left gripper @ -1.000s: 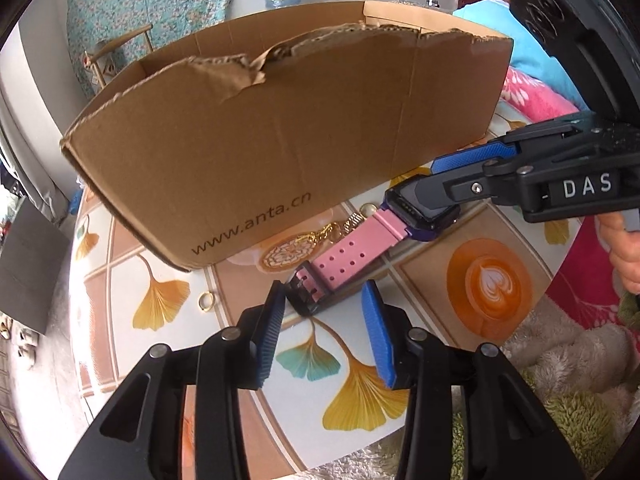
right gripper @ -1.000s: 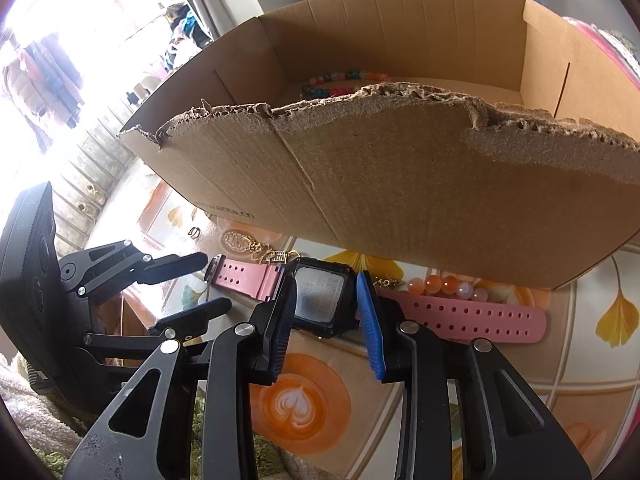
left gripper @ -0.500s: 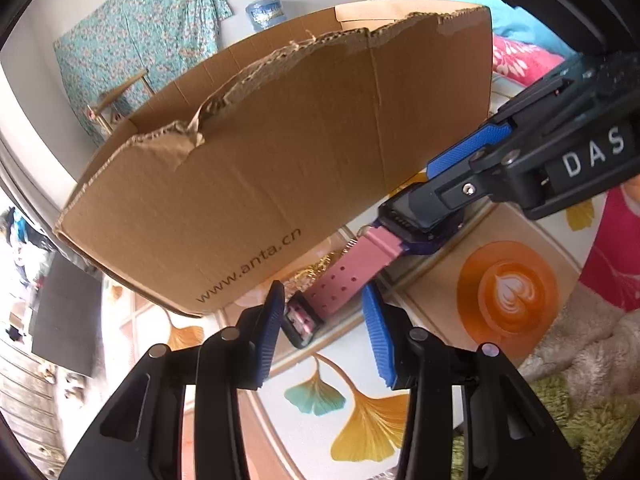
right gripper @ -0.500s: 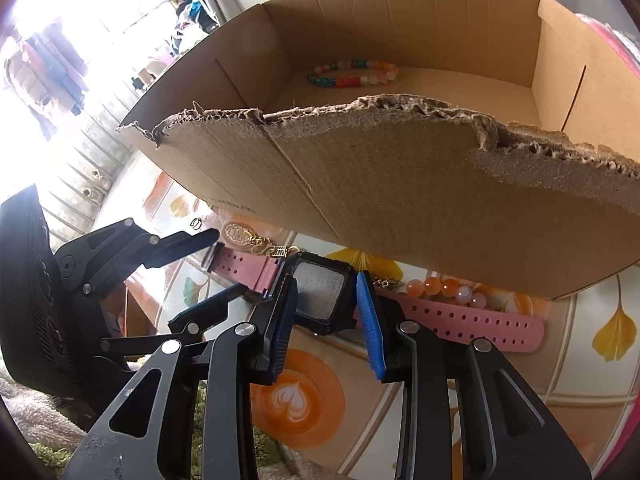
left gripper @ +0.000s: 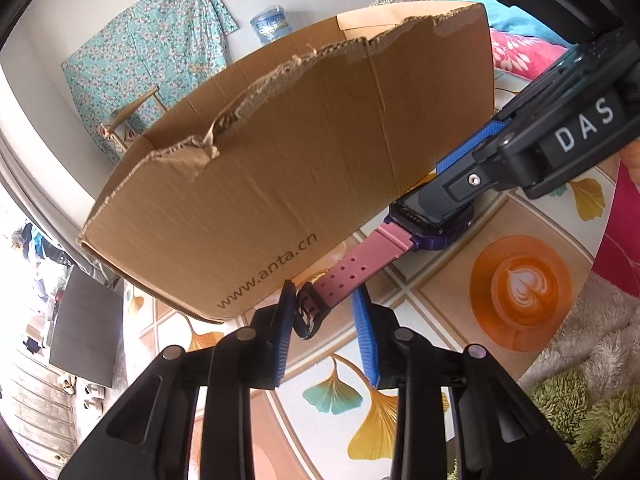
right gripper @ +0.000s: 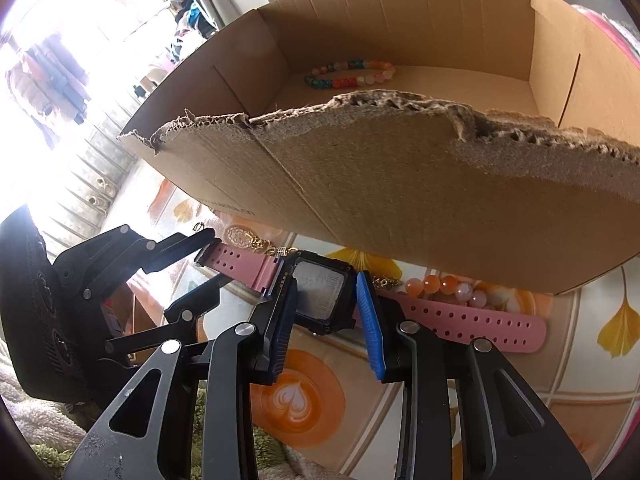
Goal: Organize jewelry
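A pink-strapped watch with a dark square case (right gripper: 320, 296) is lifted a little above the table in front of the cardboard box (right gripper: 400, 184). My right gripper (right gripper: 326, 300) is shut on the watch case; it also shows in the left wrist view (left gripper: 452, 196). My left gripper (left gripper: 324, 312) is open, its fingers on either side of the strap's buckle end (left gripper: 308, 314), the left pad touching the buckle. A colourful bead bracelet (right gripper: 348, 74) lies inside the box. An orange bead bracelet (right gripper: 452, 286) and a gold pendant (right gripper: 244, 236) lie by the box.
The table (left gripper: 440, 280) has a ginkgo-leaf and coffee-cup pattern. The box's torn front wall (left gripper: 280, 184) rises close ahead of both grippers. A fluffy rug (left gripper: 580, 380) lies at the right. A water bottle (left gripper: 270, 26) and chair stand far behind.
The right gripper has raised the watch case. The left gripper has moved forward so the strap's buckle end now sits between its open fingers. The view tilted up toward the box.
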Tool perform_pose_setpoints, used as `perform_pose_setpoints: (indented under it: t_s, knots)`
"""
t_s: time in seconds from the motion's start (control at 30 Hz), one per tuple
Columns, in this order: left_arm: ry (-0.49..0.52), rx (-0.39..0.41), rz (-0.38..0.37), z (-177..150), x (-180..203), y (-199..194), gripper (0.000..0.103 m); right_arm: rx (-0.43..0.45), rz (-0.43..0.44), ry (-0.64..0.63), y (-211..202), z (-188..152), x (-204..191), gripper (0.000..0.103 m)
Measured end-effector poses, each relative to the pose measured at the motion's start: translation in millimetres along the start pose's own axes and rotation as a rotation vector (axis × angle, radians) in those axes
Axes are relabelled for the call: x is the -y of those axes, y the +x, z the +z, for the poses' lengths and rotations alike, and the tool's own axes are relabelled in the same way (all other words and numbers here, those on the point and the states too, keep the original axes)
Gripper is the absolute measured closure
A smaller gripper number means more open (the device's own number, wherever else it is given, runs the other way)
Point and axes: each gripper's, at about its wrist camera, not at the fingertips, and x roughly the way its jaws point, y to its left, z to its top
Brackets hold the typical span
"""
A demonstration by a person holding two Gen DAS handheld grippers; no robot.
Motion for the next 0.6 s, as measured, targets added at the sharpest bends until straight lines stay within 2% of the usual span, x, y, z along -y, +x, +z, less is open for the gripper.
perform_pose_setpoints:
  t_s: [0.03,0.2,0.3,0.43,0.5,0.6]
  knots:
    - [0.002,0.003,0.005,-0.1,1.1,-1.0,0.077,0.003,0.001,0.001,0.1,-0.4,-0.2,0.072]
    - [-0.007,0.006,0.019,-1.1,1.0,-5.5,0.094,0.029,0.02,0.026,-1.5,-4.2,4.0,0.072]
    - [-0.011,0.013,0.018,-1.1,0.1,-9.2,0.096,0.05,0.034,0.047,-3.6,-7.6,7.6,0.072]
    - [0.007,0.022,0.026,-0.9,0.3,-13.2,0.097,0.109,0.041,0.062,-23.2,-17.7,9.3,0.064]
    - [0.014,0.055,0.046,-1.8,0.0,-15.5,0.097,0.135,0.043,0.069,-36.4,-25.7,11.4,0.062]
    - [0.008,0.049,0.034,-5.3,-0.7,-17.6,0.097,0.16,0.011,0.105,-54.5,-38.9,21.8,0.062]
